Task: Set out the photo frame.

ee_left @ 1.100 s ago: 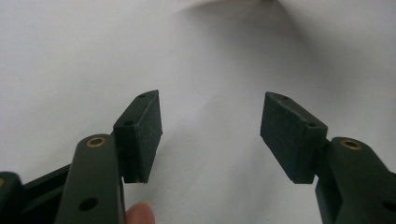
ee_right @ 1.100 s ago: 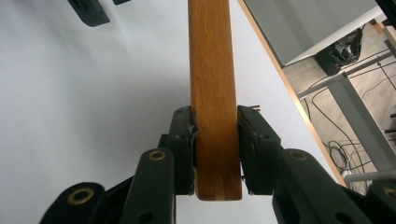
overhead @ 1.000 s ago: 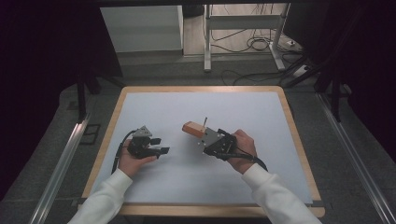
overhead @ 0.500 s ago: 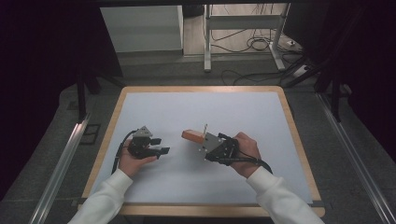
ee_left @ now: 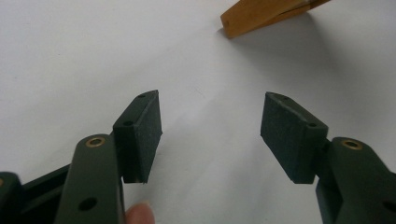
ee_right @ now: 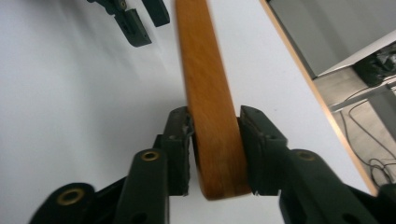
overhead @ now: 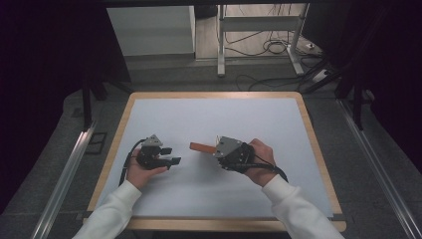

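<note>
Wooden stick (ee_right: 210, 107): you are holding it just above the white table (overhead: 209, 119), maybe touching.
Right gripper (ee_right: 215, 154): squeezing the stick's end.
Left gripper (ee_left: 212, 135): spread wide, holding nothing.
Risk: stick could be slipping if you loosen.

I see a smooth, orange-brown varnished wooden stick (ee_right: 210, 102) pinched between my right gripper's (ee_right: 215, 149) matt black, finely grained pads (ee_right: 180, 149), above a matt white tabletop (overhead: 209, 119) with a pale wooden rim (overhead: 117, 144).
</note>
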`<state>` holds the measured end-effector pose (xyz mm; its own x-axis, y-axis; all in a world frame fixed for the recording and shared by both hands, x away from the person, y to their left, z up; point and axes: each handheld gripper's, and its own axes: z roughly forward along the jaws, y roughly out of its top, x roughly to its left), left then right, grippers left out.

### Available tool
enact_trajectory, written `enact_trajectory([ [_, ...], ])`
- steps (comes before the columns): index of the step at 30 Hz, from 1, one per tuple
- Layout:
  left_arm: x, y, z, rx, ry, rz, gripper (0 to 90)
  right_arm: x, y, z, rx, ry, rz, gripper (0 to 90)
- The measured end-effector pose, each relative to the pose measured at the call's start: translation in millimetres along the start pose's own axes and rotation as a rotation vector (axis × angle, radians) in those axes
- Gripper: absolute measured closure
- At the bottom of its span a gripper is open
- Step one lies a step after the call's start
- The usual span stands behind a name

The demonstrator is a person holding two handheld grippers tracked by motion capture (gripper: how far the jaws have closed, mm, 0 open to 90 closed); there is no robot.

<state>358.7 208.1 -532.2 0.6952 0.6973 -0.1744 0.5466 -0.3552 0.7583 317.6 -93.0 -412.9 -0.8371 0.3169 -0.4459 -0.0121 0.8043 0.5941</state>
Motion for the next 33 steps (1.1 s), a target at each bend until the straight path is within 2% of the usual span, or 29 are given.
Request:
enact_trajectory([
  [14, -0.6, -0.2, 2.4, 0.006, -0.005, -0.005, 37.5, -25.2, -3.8, 4.3, -0.052, -0.05, 0.089, 60.7],
  [33, 0.1, -0.1, 1.7, 0.0, -0.006, -0.005, 37.1, -62.8, -7.5, 20.7, -0.069, -0.093, 0.202, 56.7],
])
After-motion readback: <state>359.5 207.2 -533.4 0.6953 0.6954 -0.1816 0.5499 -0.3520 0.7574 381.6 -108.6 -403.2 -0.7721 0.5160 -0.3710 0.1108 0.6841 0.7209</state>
